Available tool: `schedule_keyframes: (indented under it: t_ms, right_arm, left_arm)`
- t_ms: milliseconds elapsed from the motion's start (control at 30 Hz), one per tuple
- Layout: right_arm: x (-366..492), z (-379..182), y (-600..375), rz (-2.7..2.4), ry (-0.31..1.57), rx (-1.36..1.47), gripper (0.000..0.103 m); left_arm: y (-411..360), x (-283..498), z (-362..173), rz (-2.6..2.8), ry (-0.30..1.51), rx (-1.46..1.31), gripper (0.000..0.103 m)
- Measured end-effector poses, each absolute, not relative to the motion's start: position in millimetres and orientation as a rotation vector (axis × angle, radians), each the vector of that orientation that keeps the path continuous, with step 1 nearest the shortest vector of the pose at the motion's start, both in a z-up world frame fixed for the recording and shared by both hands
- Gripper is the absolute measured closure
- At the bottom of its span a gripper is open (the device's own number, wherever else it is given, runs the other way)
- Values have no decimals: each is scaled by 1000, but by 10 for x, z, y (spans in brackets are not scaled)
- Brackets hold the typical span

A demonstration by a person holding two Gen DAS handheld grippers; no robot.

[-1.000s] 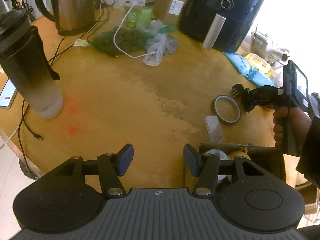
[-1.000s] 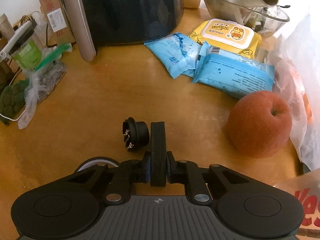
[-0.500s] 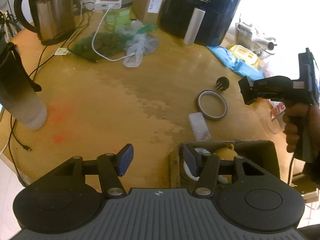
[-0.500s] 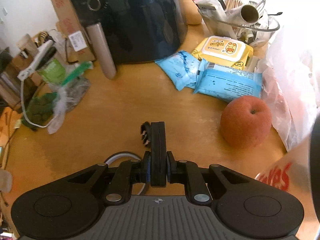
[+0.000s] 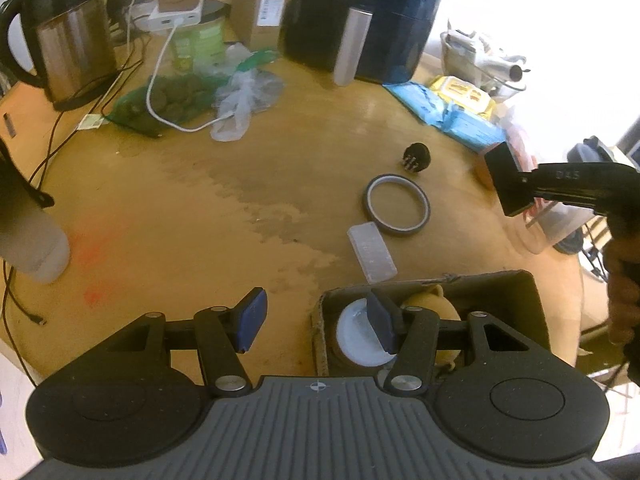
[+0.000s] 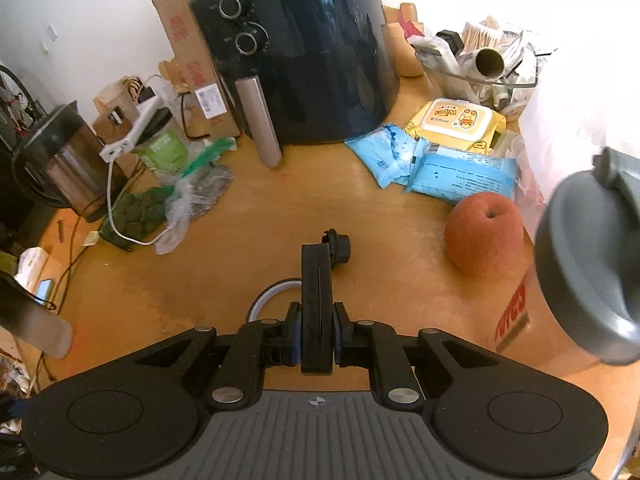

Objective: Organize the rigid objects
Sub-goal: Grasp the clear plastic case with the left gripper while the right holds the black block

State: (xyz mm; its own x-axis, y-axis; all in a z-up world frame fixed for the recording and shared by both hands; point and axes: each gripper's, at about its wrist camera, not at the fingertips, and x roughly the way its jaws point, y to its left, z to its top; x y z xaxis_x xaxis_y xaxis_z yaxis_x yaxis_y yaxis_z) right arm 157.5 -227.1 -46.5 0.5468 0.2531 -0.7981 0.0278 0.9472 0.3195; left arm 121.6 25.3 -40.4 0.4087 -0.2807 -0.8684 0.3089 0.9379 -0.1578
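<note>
A small black knob-like part (image 5: pixel 416 157) lies on the round wooden table (image 5: pixel 240 184), also in the right wrist view (image 6: pixel 338 249). Near it lie a tape ring (image 5: pixel 396 204) and a clear plastic case (image 5: pixel 371 252). An open cardboard box (image 5: pixel 496 292) at the near edge holds a white-lidded jar (image 5: pixel 356 336) and a yellow object (image 5: pixel 430 308). My left gripper (image 5: pixel 316 320) is open and empty, its right finger over the box. My right gripper (image 6: pixel 317 264) is shut and empty, raised above the table to the right of the tape ring (image 6: pixel 272 296), and also shows in the left wrist view (image 5: pixel 508 180).
A black air fryer (image 5: pixel 360 16), kettle (image 5: pixel 64 36), cardboard carton, green bag and cables line the back. Wipe packs (image 6: pixel 452 160) and a reddish apple (image 6: pixel 484 236) lie right. A dark tumbler (image 5: pixel 24 224) stands left; a grey-lidded cup (image 6: pixel 588 264) is at the right edge.
My right gripper has risen and pulled back from the black part, which stays on the table. My left gripper has drawn back and right, bringing the box under its right finger.
</note>
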Motion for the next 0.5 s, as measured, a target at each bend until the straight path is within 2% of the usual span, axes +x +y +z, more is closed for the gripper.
schedule_keyframes:
  t_ms: [500]
  right_arm:
    - [983, -208, -2420, 155, 963, 367, 86]
  left_arm:
    - [-148, 1356, -474, -444, 1098, 105, 48]
